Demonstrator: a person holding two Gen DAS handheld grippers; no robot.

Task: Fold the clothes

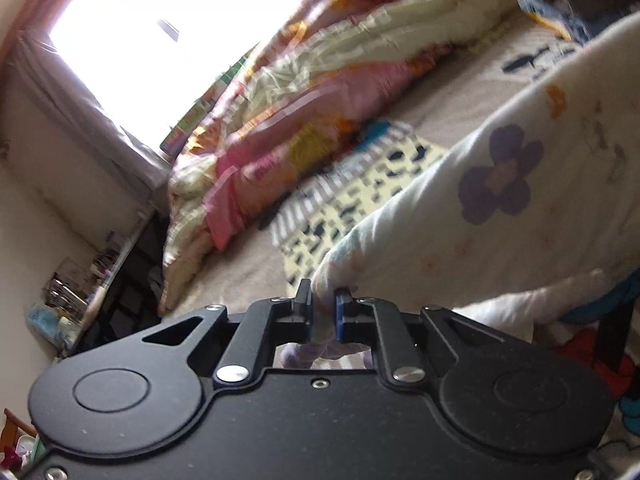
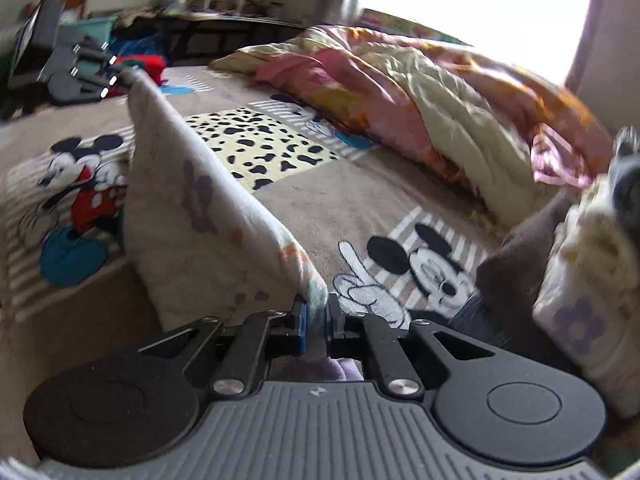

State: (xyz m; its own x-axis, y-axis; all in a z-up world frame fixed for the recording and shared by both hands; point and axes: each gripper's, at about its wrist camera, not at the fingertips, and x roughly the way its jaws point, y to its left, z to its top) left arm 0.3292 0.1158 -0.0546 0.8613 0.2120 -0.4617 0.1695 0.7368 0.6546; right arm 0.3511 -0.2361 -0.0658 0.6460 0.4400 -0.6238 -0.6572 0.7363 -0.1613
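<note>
Both claws, left (image 1: 323, 307) and right (image 2: 317, 318), are clamped on corners of the floral cloth (image 2: 192, 208) stretched above the bed (image 2: 320, 200); thin pinches, a hard tug could slip one

No text to read

No word, number or brand can be read in either view. The bed cover (image 2: 328, 216) carries only cartoon mouse pictures and a spotted patch, the cloth (image 1: 520, 184) only printed flowers, and the small mark on the right claw (image 2: 317, 314) body is too small to tell.
</note>
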